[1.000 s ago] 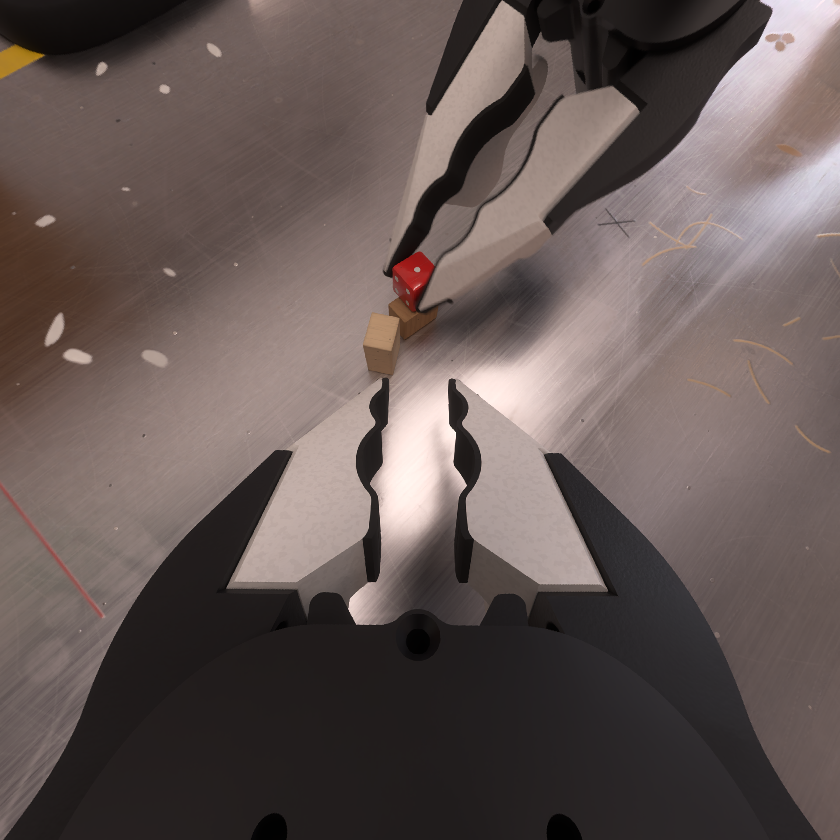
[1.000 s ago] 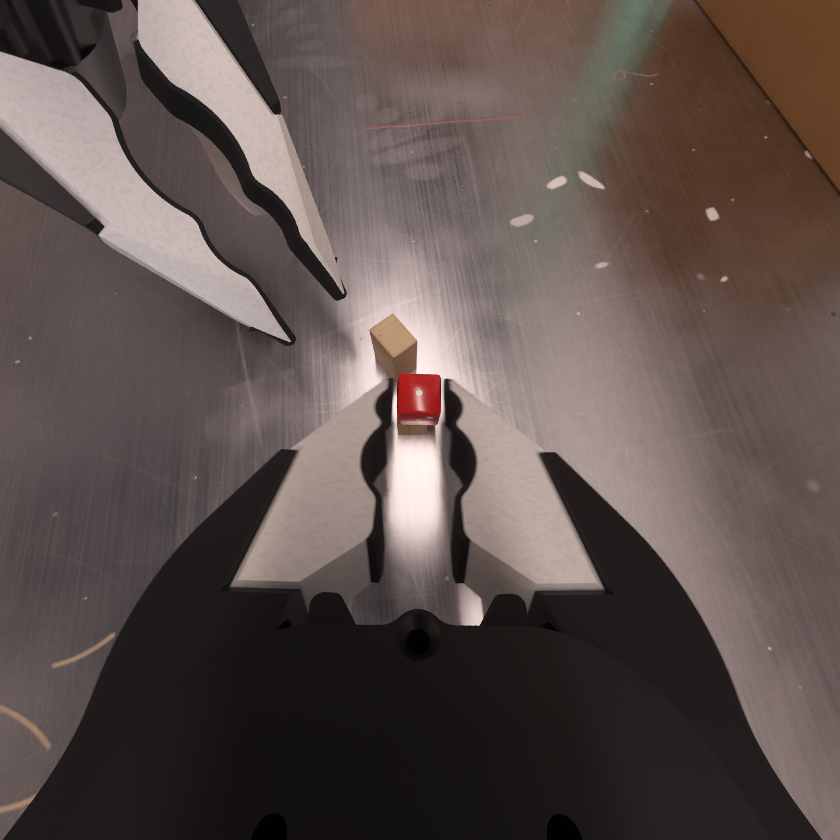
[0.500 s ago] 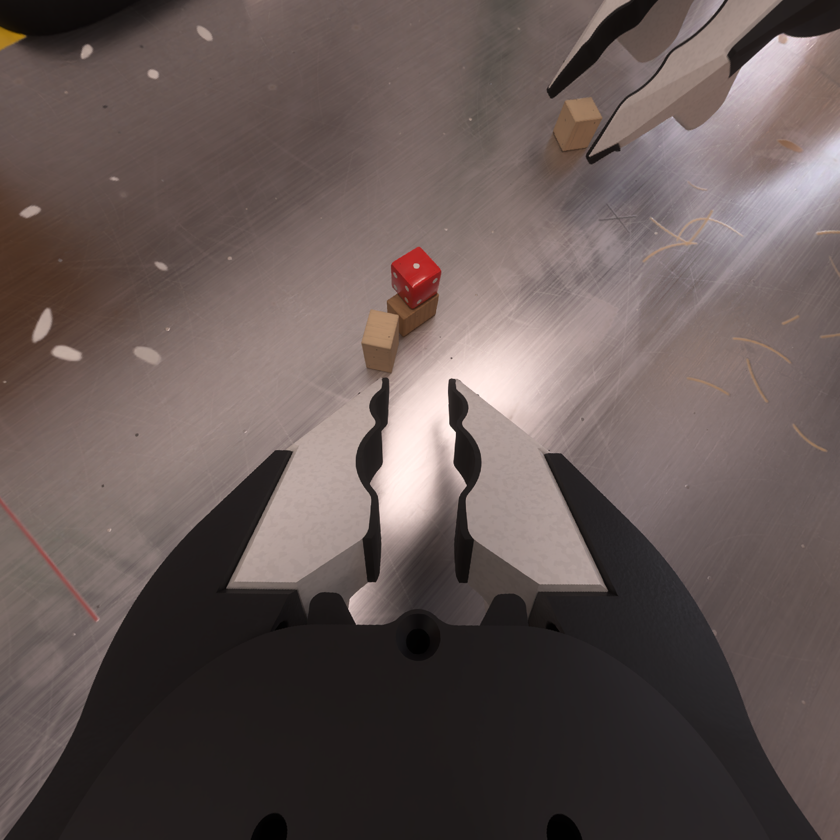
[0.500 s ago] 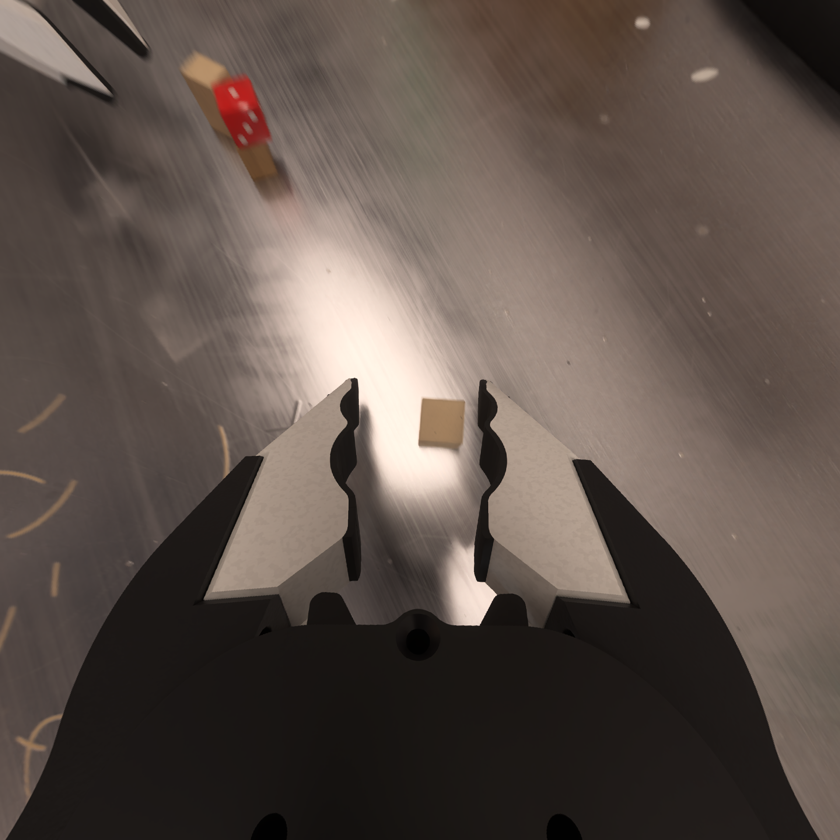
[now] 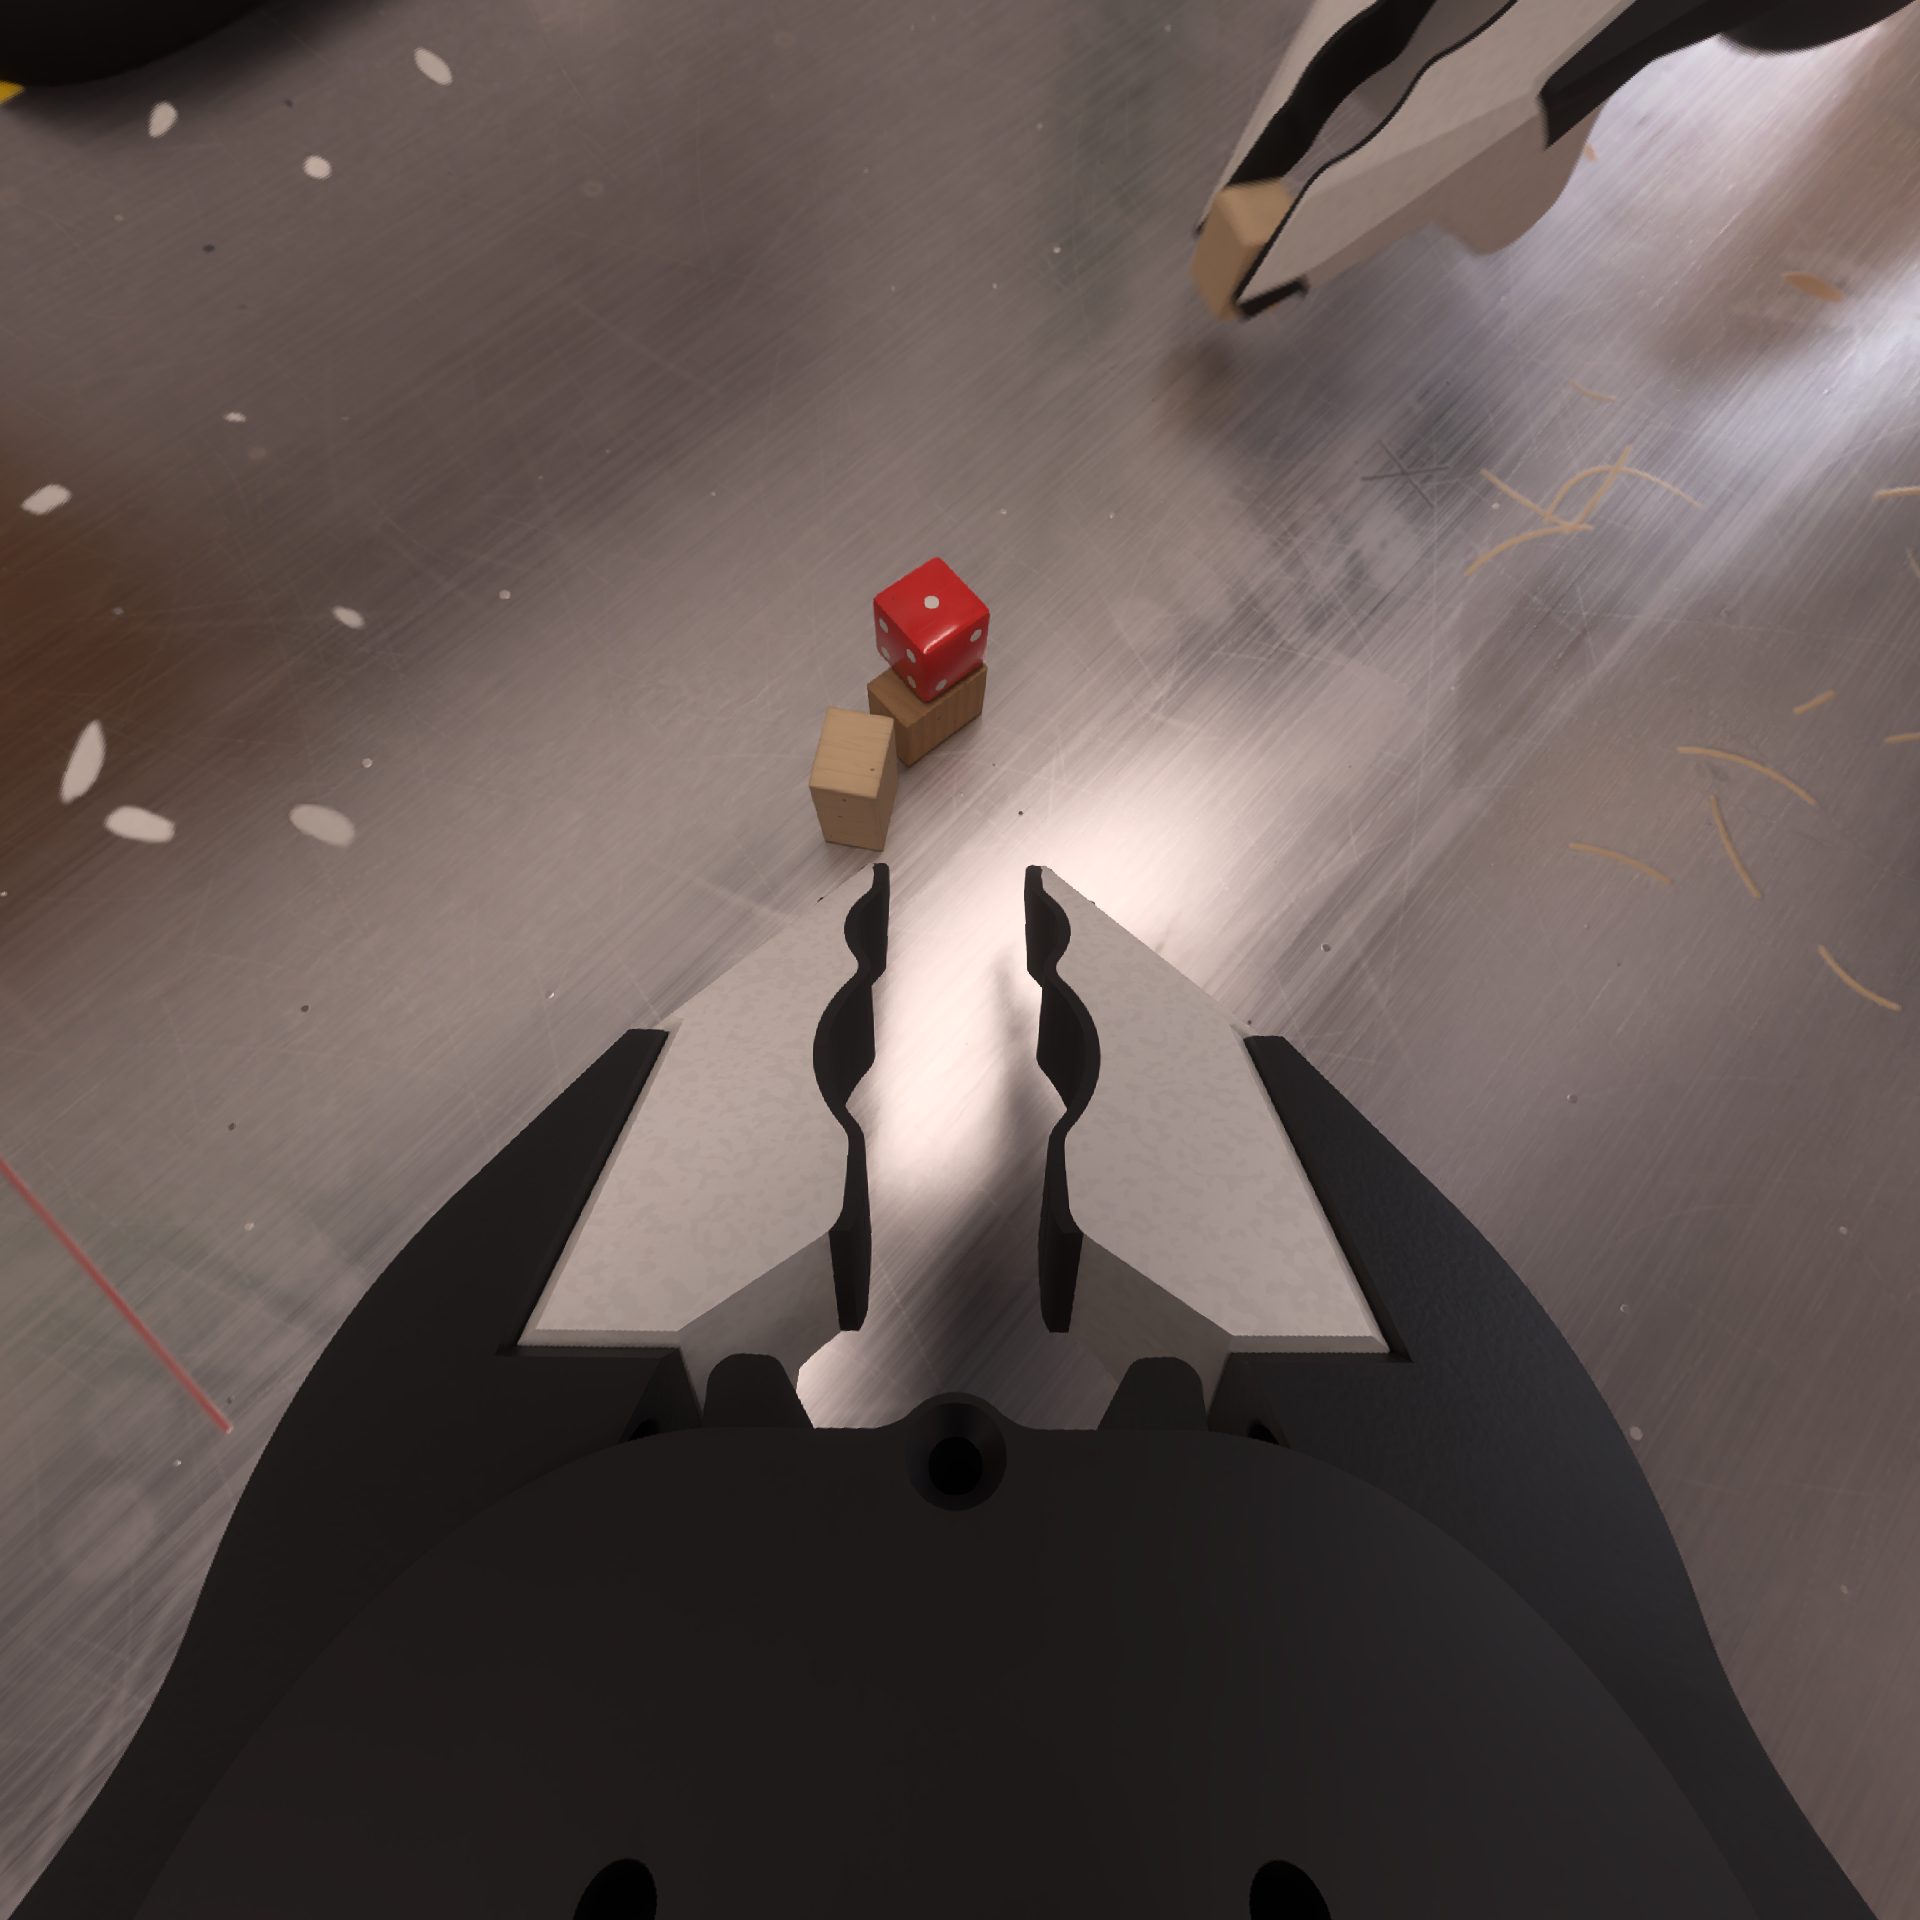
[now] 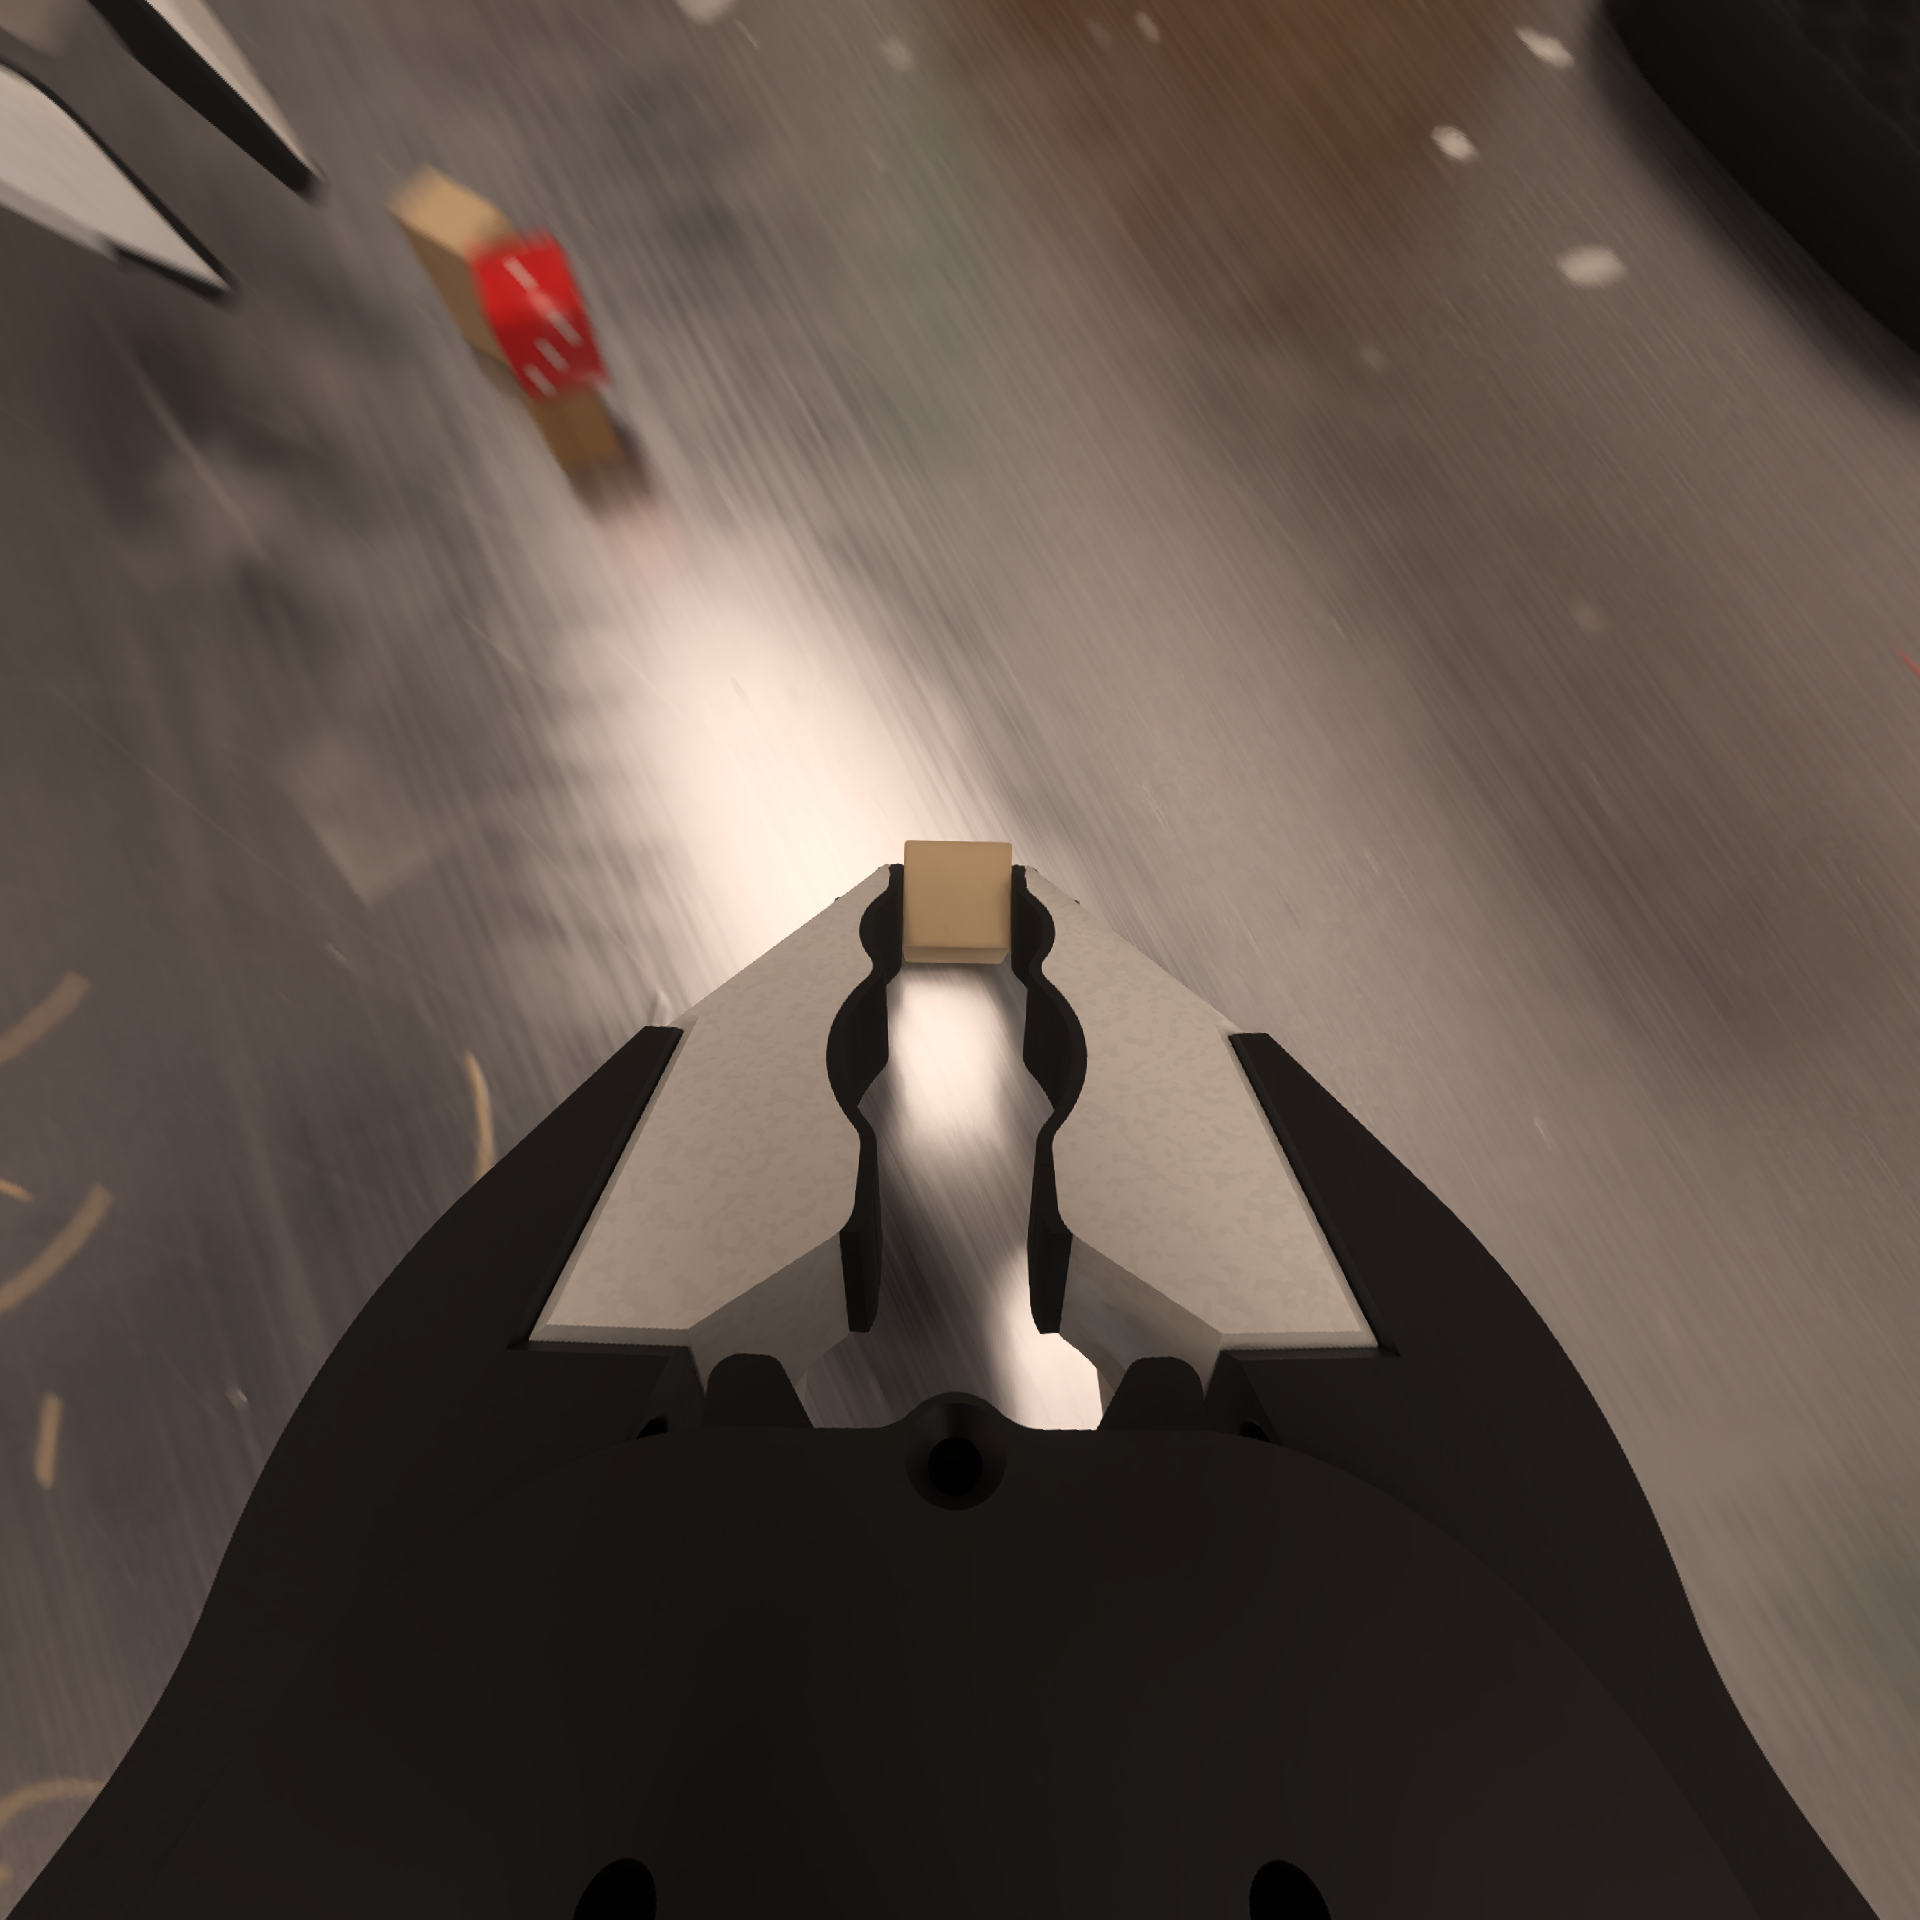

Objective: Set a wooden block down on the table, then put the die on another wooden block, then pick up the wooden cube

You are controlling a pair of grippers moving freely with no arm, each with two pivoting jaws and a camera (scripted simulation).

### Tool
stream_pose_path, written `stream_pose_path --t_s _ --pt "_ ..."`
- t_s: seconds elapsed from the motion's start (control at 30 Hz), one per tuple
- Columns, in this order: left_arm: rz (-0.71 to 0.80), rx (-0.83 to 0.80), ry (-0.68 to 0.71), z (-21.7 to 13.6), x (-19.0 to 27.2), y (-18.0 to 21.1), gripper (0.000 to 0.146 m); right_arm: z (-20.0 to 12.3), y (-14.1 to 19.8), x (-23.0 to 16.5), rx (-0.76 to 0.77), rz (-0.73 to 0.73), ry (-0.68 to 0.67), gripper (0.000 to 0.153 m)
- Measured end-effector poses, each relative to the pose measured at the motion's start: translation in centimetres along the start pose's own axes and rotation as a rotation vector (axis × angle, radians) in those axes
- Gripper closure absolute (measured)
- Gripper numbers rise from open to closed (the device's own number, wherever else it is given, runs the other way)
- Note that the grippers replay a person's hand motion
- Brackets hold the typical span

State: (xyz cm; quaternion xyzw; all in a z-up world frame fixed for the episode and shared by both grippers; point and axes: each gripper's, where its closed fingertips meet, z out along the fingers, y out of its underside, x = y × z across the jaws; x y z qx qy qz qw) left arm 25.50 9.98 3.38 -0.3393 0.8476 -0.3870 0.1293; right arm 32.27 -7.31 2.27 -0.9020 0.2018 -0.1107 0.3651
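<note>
A red die (image 5: 930, 628) sits on a darker wooden block (image 5: 932, 717) on the metal table. A lighter wooden block (image 5: 854, 777) stands upright just in front of it, touching or nearly touching. My left gripper (image 5: 956, 883) is open and empty, its tips just short of that block. My right gripper (image 6: 956, 883) is shut on a pale wooden cube (image 6: 956, 902) held at its fingertips. The left wrist view shows it at the far right (image 5: 1262, 260) with the cube (image 5: 1231, 244) above the table. The die (image 6: 535, 312) and blocks appear blurred in the right wrist view.
The brushed metal table (image 5: 1351, 935) has white flecks (image 5: 140, 823) at the left and wood shavings (image 5: 1558, 509) at the right. A thin red line (image 5: 114, 1299) crosses the near left. A dark object (image 6: 1766, 135) lies at the far right of the right wrist view.
My right gripper let go of the die on the block, moved away to the wooden cube, closed on it and lifted it. The left gripper has stayed still and open.
</note>
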Motion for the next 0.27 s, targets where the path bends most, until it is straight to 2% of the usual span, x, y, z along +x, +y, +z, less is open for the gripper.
stream_pose_path --t_s 0.1,0.17,0.27 --pt "-0.007 0.020 -0.003 -0.2 -0.2 -0.2 0.120 3.0 -3.5 -2.9 0.038 -0.068 -0.114 0.133" --pt "-0.019 0.025 0.002 -0.3 -0.3 -0.2 0.120 5.0 -4.4 -4.1 0.009 -0.132 -0.146 0.133" --pt "-0.016 0.035 0.006 -0.4 -0.3 -0.3 0.120 6.1 -5.0 -5.0 0.002 -0.160 -0.177 0.133"
